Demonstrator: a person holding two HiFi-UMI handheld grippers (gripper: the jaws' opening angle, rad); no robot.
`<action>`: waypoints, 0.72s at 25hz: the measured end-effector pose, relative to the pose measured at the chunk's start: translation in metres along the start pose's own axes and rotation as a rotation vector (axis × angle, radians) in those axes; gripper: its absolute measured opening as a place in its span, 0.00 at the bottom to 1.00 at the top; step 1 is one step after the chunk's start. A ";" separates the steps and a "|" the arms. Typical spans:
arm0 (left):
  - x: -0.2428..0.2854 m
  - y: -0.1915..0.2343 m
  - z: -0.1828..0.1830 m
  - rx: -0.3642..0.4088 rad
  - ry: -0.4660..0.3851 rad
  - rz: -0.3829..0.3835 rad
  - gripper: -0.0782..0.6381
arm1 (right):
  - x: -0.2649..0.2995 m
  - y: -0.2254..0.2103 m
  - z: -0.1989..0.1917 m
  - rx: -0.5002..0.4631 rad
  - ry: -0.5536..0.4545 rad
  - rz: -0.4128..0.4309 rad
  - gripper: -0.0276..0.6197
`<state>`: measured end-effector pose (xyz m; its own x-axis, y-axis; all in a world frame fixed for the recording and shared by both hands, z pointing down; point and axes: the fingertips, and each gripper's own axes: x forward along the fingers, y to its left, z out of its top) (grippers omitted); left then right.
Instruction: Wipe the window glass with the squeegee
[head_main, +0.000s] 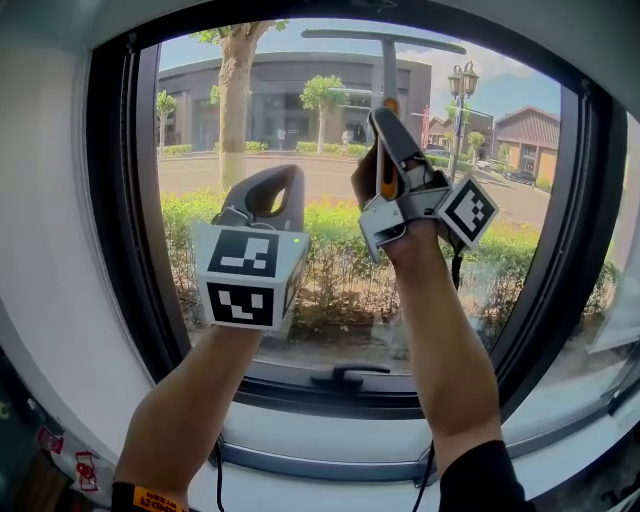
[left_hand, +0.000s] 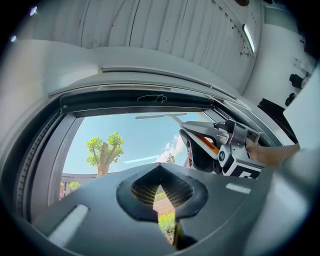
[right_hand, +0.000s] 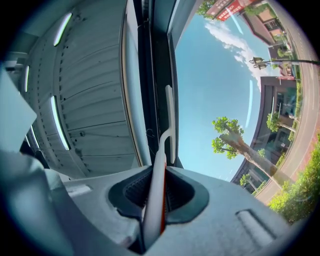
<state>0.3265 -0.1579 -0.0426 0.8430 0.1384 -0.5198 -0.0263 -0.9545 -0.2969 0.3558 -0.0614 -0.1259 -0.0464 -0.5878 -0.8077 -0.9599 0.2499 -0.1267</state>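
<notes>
Squeegee handle clamped between the right gripper fingers, blade held high by the window glass, left gripper fingers closed together, nothing held.

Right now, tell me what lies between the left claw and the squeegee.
Only bare window glass: in the head view nothing sits between the left claw and the squeegee, which the right claw holds.

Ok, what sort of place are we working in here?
Indoors, likely a ground-floor room facing a street: a large black-framed glass window in a white wall, a green hedge and grey low building just outside, white panelled ceiling overhead.
</notes>
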 end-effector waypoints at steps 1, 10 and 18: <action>0.002 -0.001 -0.002 -0.001 0.009 0.000 0.13 | 0.002 -0.003 0.002 0.009 -0.001 -0.007 0.11; -0.016 -0.008 -0.027 -0.004 0.054 0.010 0.13 | -0.028 -0.010 -0.011 0.044 -0.005 -0.012 0.11; -0.030 -0.026 -0.059 -0.049 0.119 -0.044 0.13 | -0.071 -0.015 -0.045 0.081 0.027 -0.066 0.11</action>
<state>0.3339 -0.1524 0.0282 0.9006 0.1508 -0.4076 0.0359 -0.9605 -0.2759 0.3605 -0.0584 -0.0407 0.0077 -0.6256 -0.7801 -0.9357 0.2707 -0.2263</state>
